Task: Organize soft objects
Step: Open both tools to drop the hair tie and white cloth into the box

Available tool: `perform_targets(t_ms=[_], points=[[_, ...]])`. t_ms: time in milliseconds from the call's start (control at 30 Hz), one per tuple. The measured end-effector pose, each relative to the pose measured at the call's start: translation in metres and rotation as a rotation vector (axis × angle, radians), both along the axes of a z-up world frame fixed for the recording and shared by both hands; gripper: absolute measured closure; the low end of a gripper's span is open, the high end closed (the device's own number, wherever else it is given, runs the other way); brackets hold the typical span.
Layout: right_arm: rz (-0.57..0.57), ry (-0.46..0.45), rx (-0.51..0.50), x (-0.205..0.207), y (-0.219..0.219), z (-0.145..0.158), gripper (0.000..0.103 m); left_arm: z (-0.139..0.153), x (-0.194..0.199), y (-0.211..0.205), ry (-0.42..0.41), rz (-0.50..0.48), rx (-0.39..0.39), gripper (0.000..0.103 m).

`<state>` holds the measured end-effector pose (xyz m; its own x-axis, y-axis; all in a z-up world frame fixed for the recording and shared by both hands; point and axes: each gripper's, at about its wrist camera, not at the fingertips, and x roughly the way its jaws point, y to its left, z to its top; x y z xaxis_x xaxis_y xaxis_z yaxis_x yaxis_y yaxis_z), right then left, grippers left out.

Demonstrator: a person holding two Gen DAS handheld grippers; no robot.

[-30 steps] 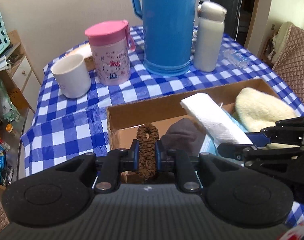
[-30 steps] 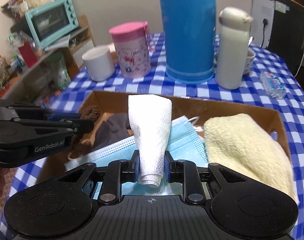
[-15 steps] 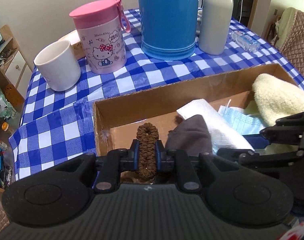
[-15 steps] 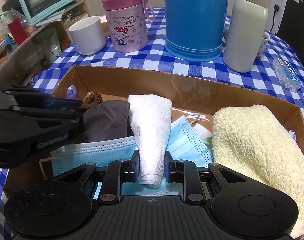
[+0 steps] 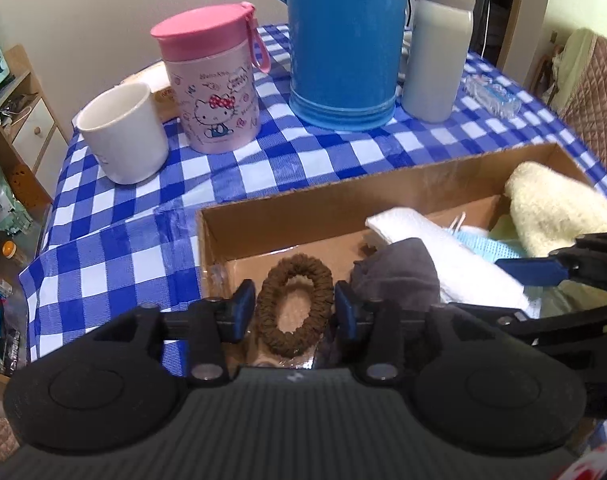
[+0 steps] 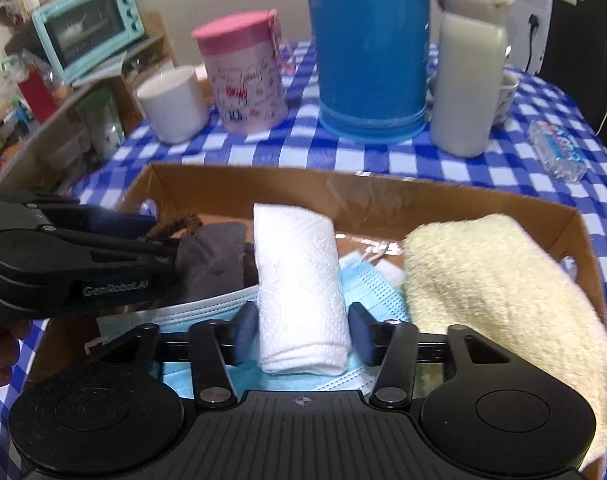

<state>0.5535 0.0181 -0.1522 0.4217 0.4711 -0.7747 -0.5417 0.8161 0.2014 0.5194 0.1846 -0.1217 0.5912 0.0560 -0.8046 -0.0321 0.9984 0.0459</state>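
Both my hand-held grippers have just been opening over the cardboard box [image 6: 443, 204]. Left hand-held gripper [image 5: 294, 307] spread around the brown scrunchie [image 5: 294, 308]; right hand-held gripper [image 6: 303, 332] spread around the rolled paper towel [image 6: 299, 280]

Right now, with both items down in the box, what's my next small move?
Probably lift both tongs straight up and clear. The left tongs have just opened off the brown scrunchie, the right tongs off the folded paper towel; both lie inside the cardboard box.
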Motion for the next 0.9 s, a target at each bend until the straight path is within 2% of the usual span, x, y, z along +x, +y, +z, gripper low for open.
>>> perform_targets(t_ms=[133, 400, 900], points=[[-0.012, -0.031, 0.038, -0.007, -0.012, 0.012, 0.047, 0.01, -0.009, 0.003, -0.022, 0.002, -0.006, 0.057], [-0.034, -0.08, 0.094, -0.029, -0.041, 0.033, 0.046, 0.029, -0.03, 0.003, -0.044, -0.003, -0.032, 0.057], [-0.128, -0.093, 0.136, -0.065, -0.099, 0.059, 0.046, 0.066, -0.076, -0.011, -0.081, 0.004, -0.071, 0.057]])
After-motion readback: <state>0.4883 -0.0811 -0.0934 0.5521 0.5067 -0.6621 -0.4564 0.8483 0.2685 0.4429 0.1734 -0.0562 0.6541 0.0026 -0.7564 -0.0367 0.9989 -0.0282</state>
